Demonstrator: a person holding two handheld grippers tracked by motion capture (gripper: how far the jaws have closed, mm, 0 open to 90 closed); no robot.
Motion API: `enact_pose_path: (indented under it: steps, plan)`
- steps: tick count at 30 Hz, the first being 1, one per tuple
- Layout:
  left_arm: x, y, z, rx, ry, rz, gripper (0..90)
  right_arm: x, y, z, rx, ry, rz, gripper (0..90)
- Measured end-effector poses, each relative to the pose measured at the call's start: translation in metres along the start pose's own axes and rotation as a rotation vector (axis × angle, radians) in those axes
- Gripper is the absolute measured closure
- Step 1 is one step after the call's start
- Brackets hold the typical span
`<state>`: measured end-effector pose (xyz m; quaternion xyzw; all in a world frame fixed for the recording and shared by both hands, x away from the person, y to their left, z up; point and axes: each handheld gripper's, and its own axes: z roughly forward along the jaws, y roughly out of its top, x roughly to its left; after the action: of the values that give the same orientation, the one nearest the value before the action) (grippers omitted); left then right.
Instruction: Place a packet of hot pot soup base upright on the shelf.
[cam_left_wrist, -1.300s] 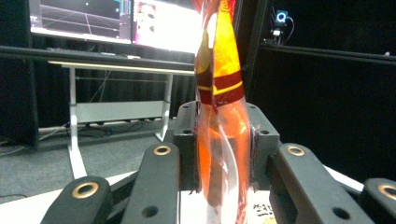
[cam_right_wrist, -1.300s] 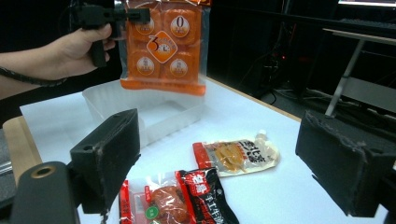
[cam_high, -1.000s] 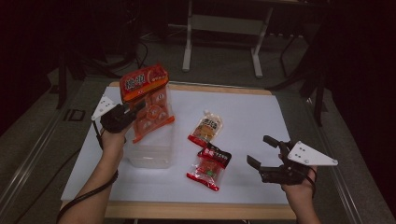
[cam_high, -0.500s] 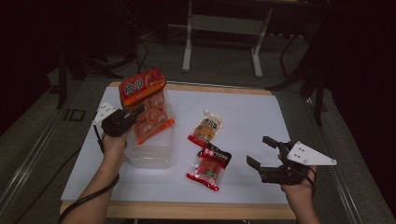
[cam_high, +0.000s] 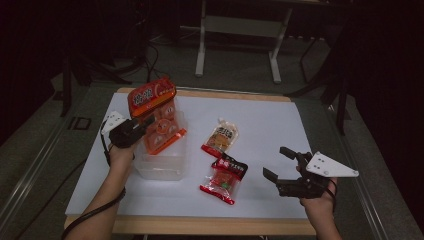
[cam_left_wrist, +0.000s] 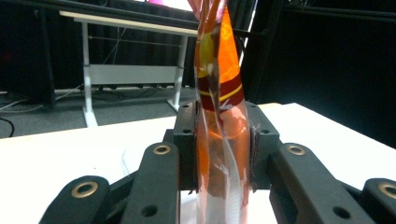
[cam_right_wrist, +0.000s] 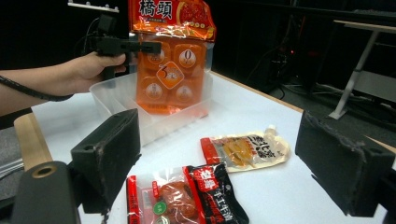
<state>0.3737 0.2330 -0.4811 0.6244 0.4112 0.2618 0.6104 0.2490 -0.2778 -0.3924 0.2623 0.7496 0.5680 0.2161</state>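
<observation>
Orange snack bag (cam_high: 156, 117) pinched edge-on between the pads of the left gripper (cam_high: 141, 126), hanging upright with its lower end inside the clear plastic bin (cam_high: 161, 162) on the white table (cam_high: 270, 125). Right gripper (cam_high: 286, 172) spread wide with nothing between its pads, hovering near the table's front right, well apart from the yellow pouch (cam_high: 221, 136) and the red-and-black packet (cam_high: 223, 178) lying just beside the bin.

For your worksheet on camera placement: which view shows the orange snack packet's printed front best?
The right gripper view: the orange snack packet faces it, print legible, above the clear tub. The left gripper view sees it edge-on between the left gripper pads; the high view shows it small and tilted.
</observation>
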Motion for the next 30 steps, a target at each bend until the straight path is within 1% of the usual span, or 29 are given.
enact_pose_path:
  steps: [1,2,3,4,5,7,8,9,10,11,12,13,14,15,16,19,20,21,22,23,24,25,26,27,28,29,30]
  plan:
    - [0.0,0.0,0.0,0.0,0.0,0.0,71.3,0.0,0.0,0.0,0.0,0.0,0.0,13.9]
    - [0.002,0.001,-0.001,0.012,0.004,-0.015,71.2,0.0,0.0,0.0,-0.001,0.003,0.001,13.9]
    - [0.002,0.001,-0.001,0.012,0.004,-0.015,71.1,0.0,0.0,0.0,-0.001,0.003,0.001,13.9]
    - [0.003,0.002,0.0,0.019,0.003,-0.035,71.0,0.001,0.0,0.0,0.002,0.003,-0.001,13.9]
    - [0.003,0.002,0.0,0.019,0.003,-0.035,70.9,0.001,0.0,0.0,0.002,0.003,-0.001,13.9]
    - [0.004,0.003,0.0,0.029,-0.004,-0.036,69.7,0.0,0.0,0.0,0.002,0.004,0.001,13.9]
    - [0.005,0.005,0.0,0.036,-0.019,-0.047,68.2,0.0,0.0,-0.001,0.002,0.003,0.003,13.9]
    - [0.005,0.005,0.0,0.036,-0.019,-0.047,66.2,0.0,0.0,-0.001,0.002,0.003,0.003,13.9]
    - [0.005,0.008,0.0,0.043,-0.031,-0.041,62.6,-0.001,0.0,-0.001,0.001,0.002,0.002,13.9]
    - [0.005,0.008,0.0,0.043,-0.031,-0.041,59.4,-0.001,0.0,-0.001,0.001,0.002,0.002,13.9]
    - [0.004,0.01,-0.001,0.052,-0.025,-0.027,57.2,-0.001,-0.001,-0.001,0.002,0.002,0.004,13.9]
    - [0.004,0.011,-0.001,0.048,-0.022,-0.018,57.2,-0.001,-0.001,-0.001,0.002,0.002,0.004,13.9]
    - [0.003,0.014,-0.002,0.051,-0.02,-0.013,49.2,-0.001,-0.001,-0.001,0.005,0.0,0.004,13.9]
    - [0.003,0.014,-0.002,0.051,-0.02,-0.013,43.7,-0.001,-0.001,-0.001,0.005,0.0,0.004,13.9]
    - [0.002,0.016,-0.003,0.052,-0.002,-0.001,41.2,-0.001,-0.001,-0.001,0.007,0.004,0.005,13.9]
    - [0.003,0.018,-0.004,0.05,-0.002,-0.007,31.2,-0.001,-0.001,-0.001,0.009,0.004,0.003,13.9]
    - [0.002,0.02,-0.004,0.067,0.004,-0.018,26.1,-0.001,-0.001,-0.002,0.01,0.004,0.003,13.9]
    - [0.002,0.02,-0.004,0.067,0.004,-0.018,21.7,-0.001,-0.001,-0.002,0.01,0.004,0.003,13.9]
    - [0.001,0.02,-0.004,0.075,0.012,-0.006,21.7,-0.001,-0.001,-0.002,0.01,0.005,0.003,13.9]
    - [0.001,0.02,-0.004,0.075,0.012,-0.006,16.5,-0.001,-0.001,-0.002,0.01,0.005,0.003,13.9]
    - [0.001,0.021,-0.004,0.083,0.003,-0.017,14.0,-0.001,-0.001,-0.003,0.009,0.005,0.004,13.9]
    - [0.0,0.021,-0.004,0.089,0.011,-0.006,10.4,-0.001,-0.001,-0.003,0.01,0.003,0.002,13.9]
    - [0.0,0.021,-0.004,0.089,0.011,-0.006,6.2,-0.001,-0.001,-0.003,0.01,0.003,0.002,13.9]
    - [0.0,0.021,-0.005,0.095,-0.007,-0.004,5.5,-0.002,-0.001,-0.003,0.009,0.004,0.004,13.9]
    - [0.0,0.021,-0.005,0.095,-0.007,-0.004,4.8,-0.002,-0.001,-0.003,0.009,0.004,0.004,13.9]
    - [0.0,0.021,-0.006,0.088,-0.021,-0.011,2.0,-0.002,-0.002,-0.003,0.01,0.002,0.004,13.9]
    - [-0.001,0.022,-0.008,0.087,-0.015,-0.016,2.0,-0.002,-0.002,-0.003,0.01,0.002,0.004,13.9]
